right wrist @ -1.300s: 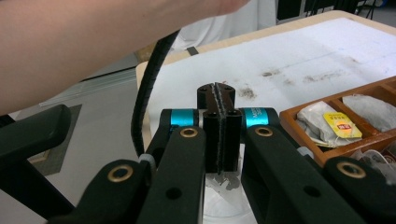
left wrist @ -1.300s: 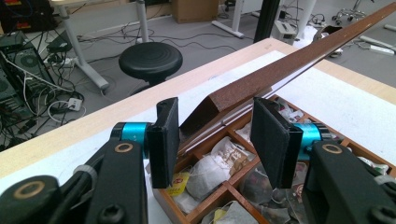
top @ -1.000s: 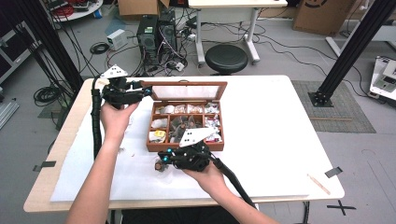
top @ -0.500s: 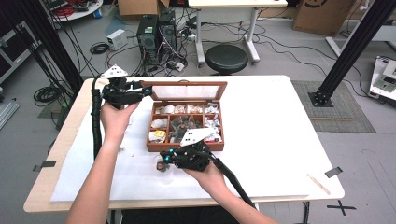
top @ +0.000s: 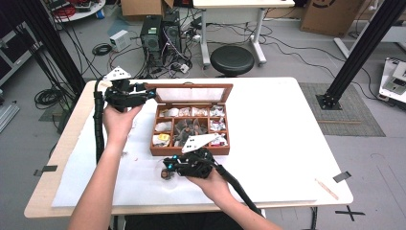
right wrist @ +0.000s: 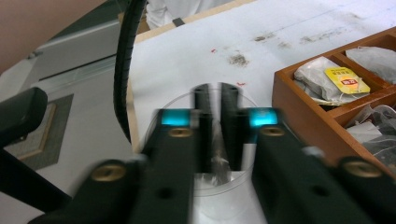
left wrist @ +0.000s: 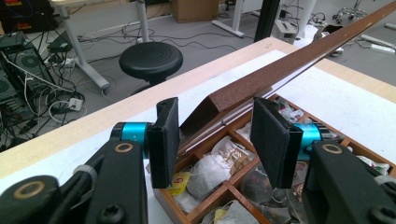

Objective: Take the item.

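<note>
The glass point(right wrist: 217, 140) stands on the white sheet point(top: 268, 163), just in front of the box point(top: 191, 125), near the front left corner of it. It is clear and round, and in the right gripper view its rim makes a ring around the jaws. The right gripper point(right wrist: 216, 119) has its jaws nearly closed, with only a narrow gap, and they go down into the glass. Between them there is something thin and pale; it is blurred, so I cannot tell what it is or if the jaws really hold it. In the high view the right gripper point(top: 168, 170) lies low over the sheet, pointing to the left, and the right hand point(top: 210, 179) holds it from behind.

The box is wooden and has many compartments. Tea bags point(left wrist: 219, 163) in pale wrappers lie in them, one with a yellow tag point(right wrist: 346, 80). The lid point(left wrist: 280, 74) is open and stands up at the far edge of the box.

The left gripper point(left wrist: 215, 130) has its jaws wide open. They are on both sides of the left end of the lid, and the pads point(left wrist: 166, 140) do not touch it. In the high view the left gripper point(top: 143, 93) is at the far left corner of the box, above the table point(top: 287, 91).
</note>
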`<action>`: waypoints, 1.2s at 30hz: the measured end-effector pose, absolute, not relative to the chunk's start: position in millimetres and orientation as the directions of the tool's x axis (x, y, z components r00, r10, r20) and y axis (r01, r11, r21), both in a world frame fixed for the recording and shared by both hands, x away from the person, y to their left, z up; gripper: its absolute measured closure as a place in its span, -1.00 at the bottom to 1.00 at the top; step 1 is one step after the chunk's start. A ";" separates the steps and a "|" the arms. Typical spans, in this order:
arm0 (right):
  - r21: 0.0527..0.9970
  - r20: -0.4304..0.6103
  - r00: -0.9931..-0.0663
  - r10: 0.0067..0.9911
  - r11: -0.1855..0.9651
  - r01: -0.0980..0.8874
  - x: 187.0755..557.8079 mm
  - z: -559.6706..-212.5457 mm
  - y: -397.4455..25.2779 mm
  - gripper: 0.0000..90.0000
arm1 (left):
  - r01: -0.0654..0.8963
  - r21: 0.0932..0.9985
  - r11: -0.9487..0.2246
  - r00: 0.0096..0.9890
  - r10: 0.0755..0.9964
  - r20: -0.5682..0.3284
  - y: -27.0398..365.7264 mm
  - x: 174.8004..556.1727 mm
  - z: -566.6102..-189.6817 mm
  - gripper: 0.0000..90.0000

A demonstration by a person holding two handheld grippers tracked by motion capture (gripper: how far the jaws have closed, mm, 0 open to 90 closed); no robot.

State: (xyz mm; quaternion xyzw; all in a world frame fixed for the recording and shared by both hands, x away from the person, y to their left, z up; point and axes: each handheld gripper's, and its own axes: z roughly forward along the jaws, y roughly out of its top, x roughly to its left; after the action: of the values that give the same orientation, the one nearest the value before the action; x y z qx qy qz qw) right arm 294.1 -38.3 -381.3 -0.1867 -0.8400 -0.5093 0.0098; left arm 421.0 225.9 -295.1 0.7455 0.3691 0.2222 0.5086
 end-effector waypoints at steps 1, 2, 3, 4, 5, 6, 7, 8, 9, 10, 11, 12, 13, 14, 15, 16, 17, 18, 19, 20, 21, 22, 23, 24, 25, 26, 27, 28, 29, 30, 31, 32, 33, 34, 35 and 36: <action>0.853 0.201 -0.930 0.307 0.411 0.320 293.9 -381.2 -38.4 0.75 | 0.324 0.922 -0.210 0.629 0.776 -0.044 225.9 421.0 -295.1 0.16; 0.855 0.196 -0.928 0.317 0.407 0.320 293.8 -380.8 -38.7 0.67 | 0.324 0.922 -0.210 0.629 0.776 -0.044 225.9 421.0 -295.1 0.16; 0.854 0.203 -0.926 0.319 0.405 0.327 293.9 -380.6 -39.0 0.66 | 0.324 0.922 -0.210 0.629 0.776 -0.045 225.9 421.0 -295.1 0.16; 0.856 0.201 -0.928 0.315 0.405 0.322 294.1 -380.3 -39.6 0.64 | 0.324 0.922 -0.210 0.629 0.776 -0.045 225.9 421.1 -295.1 0.16; 0.860 0.193 -0.928 0.318 0.401 0.316 293.6 -379.5 -40.7 0.58 | 0.324 0.922 -0.211 0.630 0.775 -0.044 226.0 421.2 -295.1 0.16; 0.864 0.192 -0.929 0.317 0.393 0.313 293.3 -378.6 -41.5 0.54 | 0.324 0.922 -0.211 0.630 0.775 -0.044 225.9 421.4 -295.2 0.16; 0.866 0.193 -0.929 0.315 0.391 0.313 293.1 -377.8 -42.4 0.49 | 0.325 0.922 -0.212 0.629 0.776 -0.044 225.8 421.5 -295.4 0.16; 0.869 0.190 -0.928 0.320 0.385 0.311 293.0 -376.7 -43.6 0.42 | 0.326 0.921 -0.214 0.629 0.776 -0.042 225.6 421.6 -295.6 0.16; 0.875 0.186 -0.929 0.320 0.377 0.305 293.2 -375.2 -45.6 0.38 | 0.326 0.921 -0.212 0.628 0.777 -0.044 225.4 421.6 -295.7 0.16; 0.875 0.186 -0.928 0.322 0.375 0.306 293.0 -374.2 -46.9 0.32 | 0.326 0.921 -0.211 0.628 0.777 -0.044 225.5 421.7 -295.8 0.16; 0.878 0.182 -0.928 0.324 0.371 0.302 293.2 -373.1 -48.5 0.21 | 0.327 0.921 -0.211 0.627 0.778 -0.045 225.5 421.8 -295.8 0.16; 0.881 0.179 -0.927 0.330 0.366 0.301 293.5 -372.2 -50.1 0.19 | 0.326 0.921 -0.211 0.627 0.778 -0.044 225.4 421.8 -295.8 0.16; 0.883 0.172 -0.927 0.335 0.365 0.295 293.9 -371.4 -52.0 0.18 | 0.326 0.922 -0.210 0.627 0.778 -0.045 225.4 421.8 -295.8 0.16; 0.883 0.169 -0.926 0.339 0.364 0.295 293.8 -370.5 -53.9 0.14 | 0.326 0.922 -0.209 0.626 0.778 -0.045 225.4 421.9 -295.9 0.16; 0.888 0.159 -0.926 0.342 0.361 0.286 294.6 -369.7 -56.4 0.09 | 0.327 0.922 -0.208 0.626 0.779 -0.046 225.4 421.9 -295.9 0.16; 0.889 0.159 -0.925 0.347 0.357 0.286 295.2 -368.7 -58.8 0.08 | 0.327 0.922 -0.208 0.626 0.779 -0.046 225.4 421.9 -295.9 0.16; 0.891 0.156 -0.925 0.348 0.355 0.284 295.9 -368.2 -60.8 0.06 | 0.327 0.922 -0.208 0.626 0.779 -0.046 225.3 421.9 -295.9 0.16; 0.892 0.158 -0.922 0.355 0.350 0.288 296.1 -367.1 -63.5 0.03 | 0.327 0.922 -0.209 0.626 0.779 -0.046 225.3 421.8 -295.8 0.16; 0.895 0.152 -0.919 0.364 0.344 0.285 297.0 -366.0 -67.4 0.01 | 0.327 0.921 -0.210 0.626 0.778 -0.045 225.3 421.7 -295.8 0.16; 0.897 0.153 -0.918 0.366 0.338 0.284 297.9 -365.4 -70.6 -0.01 | 0.327 0.921 -0.210 0.626 0.778 -0.045 225.3 421.7 -295.8 0.16; 0.899 0.151 -0.917 0.370 0.334 0.283 298.5 -365.0 -73.1 -0.03 | 0.328 0.921 -0.209 0.626 0.779 -0.046 225.3 421.7 -295.8 0.16; 0.901 0.142 -0.915 0.379 0.334 0.278 299.0 -364.6 -76.5 -0.05 | 0.327 0.921 -0.210 0.626 0.779 -0.045 225.1 421.6 -295.8 0.16; 0.902 0.133 -0.910 0.392 0.332 0.275 299.8 -364.3 -81.3 -0.05 | 0.327 0.921 -0.210 0.625 0.779 -0.044 225.0 421.6 -295.8 0.16; 0.903 0.135 -0.908 0.397 0.329 0.278 300.4 -364.3 -84.4 -0.07 | 0.327 0.921 -0.210 0.626 0.779 -0.044 225.1 421.6 -295.8 0.16; 0.905 0.134 -0.904 0.405 0.321 0.278 301.6 -364.5 -88.9 -0.09 | 0.327 0.921 -0.211 0.626 0.778 -0.044 225.1 421.6 -295.7 0.16; 0.907 0.135 -0.899 0.417 0.313 0.282 302.7 -364.5 -95.1 -0.09 | 0.327 0.921 -0.211 0.626 0.778 -0.044 225.2 421.6 -295.7 0.16; 0.907 0.135 -0.894 0.428 0.310 0.285 303.4 -364.4 -99.1 -0.09 | 0.328 0.921 -0.211 0.626 0.778 -0.045 225.2 421.5 -295.7 0.16; 0.909 0.136 -0.889 0.437 0.302 0.287 304.4 -364.3 -104.4 -0.11 | 0.328 0.921 -0.212 0.626 0.779 -0.043 225.0 421.4 -295.7 0.16; 0.910 0.134 -0.879 0.457 0.294 0.292 305.1 -364.0 -111.1 -0.13 | 0.328 0.921 -0.212 0.626 0.779 -0.044 225.1 421.4 -295.7 0.16; 0.912 0.132 -0.875 0.465 0.289 0.291 305.9 -364.0 -115.3 -0.13 | 0.328 0.921 -0.212 0.626 0.778 -0.044 225.1 421.5 -295.7 0.16; 0.912 0.134 -0.867 0.480 0.282 0.297 306.6 -363.5 -122.4 -0.14 | 0.328 0.921 -0.212 0.626 0.779 -0.044 225.1 421.4 -295.7 0.16; 0.915 0.127 -0.860 0.493 0.277 0.294 307.4 -363.2 -128.4 -0.15 | 0.328 0.921 -0.211 0.626 0.778 -0.045 225.1 421.5 -295.7 0.16; 0.916 0.126 -0.852 0.509 0.269 0.297 307.9 -362.8 -134.6 -0.15 | 0.328 0.921 -0.210 0.626 0.779 -0.045 225.1 421.5 -295.8 0.16; 0.918 0.127 -0.844 0.521 0.261 0.299 308.3 -362.6 -139.4 -0.15 | 0.328 0.921 -0.210 0.625 0.779 -0.045 225.0 421.5 -295.7 0.16; 0.922 0.124 -0.834 0.538 0.248 0.297 309.2 -362.3 -145.9 -0.16 | 0.328 0.921 -0.210 0.625 0.779 -0.046 225.0 421.5 -295.8 0.16; 0.925 0.129 -0.820 0.558 0.231 0.302 310.5 -361.8 -154.0 -0.17 | 0.328 0.921 -0.210 0.625 0.779 -0.045 225.1 421.5 -295.7 0.16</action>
State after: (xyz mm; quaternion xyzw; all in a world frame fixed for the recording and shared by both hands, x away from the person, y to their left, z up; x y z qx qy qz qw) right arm 310.5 -154.0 -361.8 -0.2772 -0.7759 -0.5549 -0.1154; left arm 421.5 225.1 -295.7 0.7455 0.3713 0.2223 0.5069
